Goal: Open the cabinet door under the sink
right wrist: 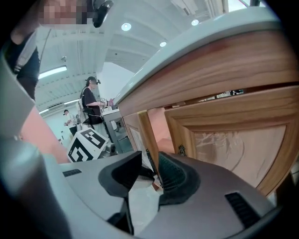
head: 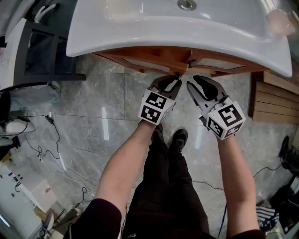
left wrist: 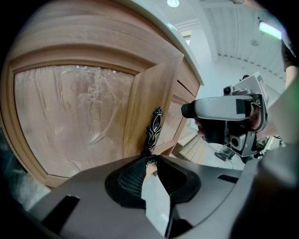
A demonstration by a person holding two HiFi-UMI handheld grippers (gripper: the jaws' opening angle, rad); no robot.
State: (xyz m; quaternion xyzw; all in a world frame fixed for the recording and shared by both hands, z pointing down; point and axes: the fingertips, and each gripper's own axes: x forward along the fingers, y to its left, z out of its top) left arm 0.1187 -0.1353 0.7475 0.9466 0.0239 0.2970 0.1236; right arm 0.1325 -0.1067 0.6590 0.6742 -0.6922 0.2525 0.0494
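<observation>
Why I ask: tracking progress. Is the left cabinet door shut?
No, the cabinet door stands ajar, its handle pinched by the left hand-held gripper.

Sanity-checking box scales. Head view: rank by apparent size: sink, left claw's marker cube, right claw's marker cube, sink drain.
1. sink: largest by far.
2. right claw's marker cube and left claw's marker cube: they look about alike, so not ranked against each other.
3. sink drain: smallest.

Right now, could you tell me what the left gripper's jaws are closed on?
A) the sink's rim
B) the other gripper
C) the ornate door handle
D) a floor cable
C: the left gripper pinches the lower end of the ornate door handle on the ajar cabinet door.
</observation>
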